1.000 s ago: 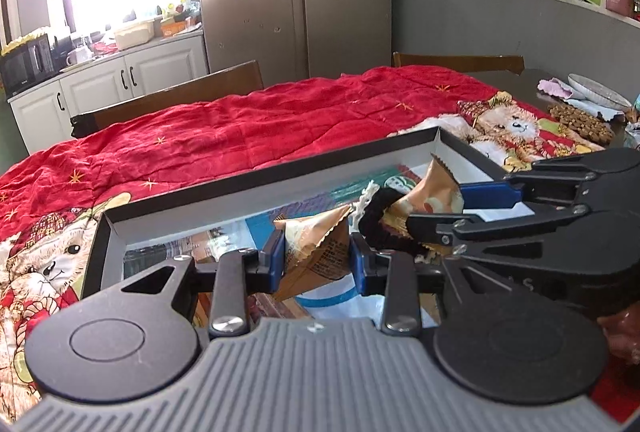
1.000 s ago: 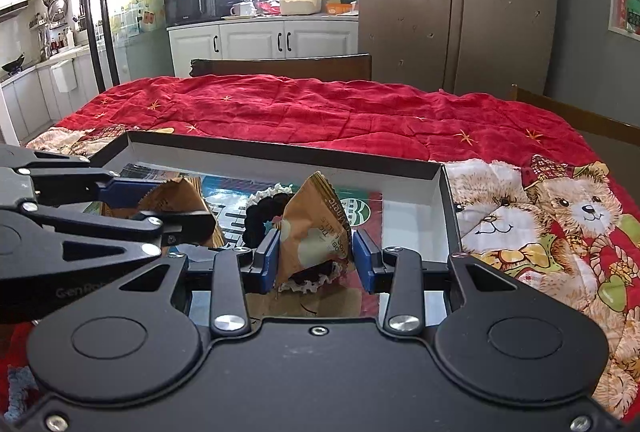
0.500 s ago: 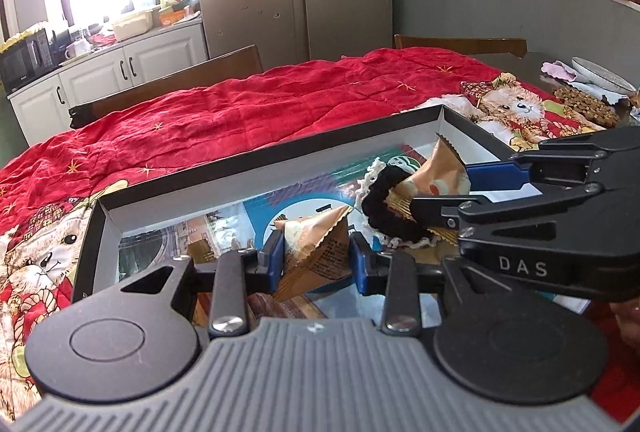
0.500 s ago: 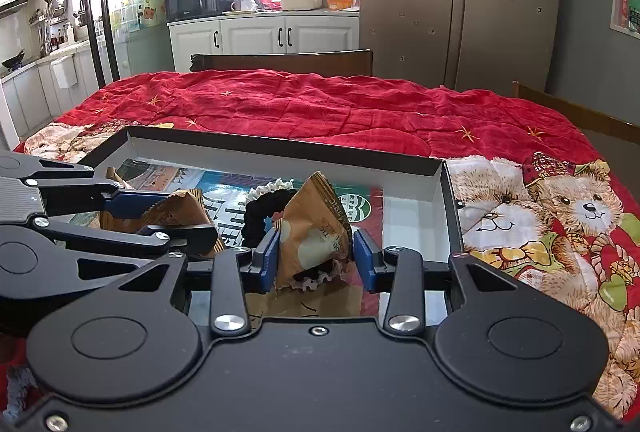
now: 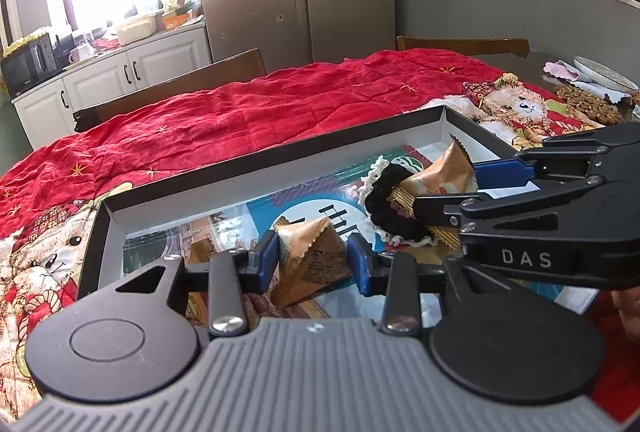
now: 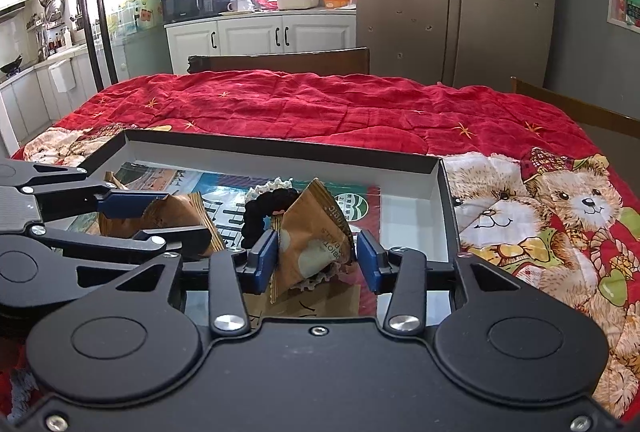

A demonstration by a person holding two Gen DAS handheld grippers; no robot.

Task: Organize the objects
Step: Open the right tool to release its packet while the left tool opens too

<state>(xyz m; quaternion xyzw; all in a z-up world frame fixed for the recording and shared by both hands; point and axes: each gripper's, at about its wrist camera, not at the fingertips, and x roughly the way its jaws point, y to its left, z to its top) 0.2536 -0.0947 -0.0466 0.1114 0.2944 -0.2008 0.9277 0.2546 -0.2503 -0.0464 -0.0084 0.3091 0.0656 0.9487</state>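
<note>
A red quilt [image 6: 320,103] printed with bears covers the table, giving a soft bed on which the tray [image 6: 248,145] sits near the quilt's near edge, close to the person for easy reach. The tray is shallow and black-rimmed with white inner walls, and a printed sheet lines its floor; its low walls suit it as the collecting place, so I judge that the task gathers loose items into it. A black scrunchie [image 5: 386,209] with a pale lace edge lies mid-tray, toward the right wall, already in place. Two tan snack packets are in the tray as well, one at each gripper. The left gripper [image 5: 314,259] points down into the tray's near left part, its jaws have just been opening, and the left packet [image 5: 310,258] stands between the blue pads with slight gaps showing, so it looks released and resting on the tray floor. The right gripper [image 6: 316,260] reaches in beside the scrunchie, its jaws have also just been opening, and the right packet [image 6: 312,244] leans against the left pad with a clear gap at the right pad, partly on top of the scrunchie. Both packets seem set down so the grippers can draw back.
</note>
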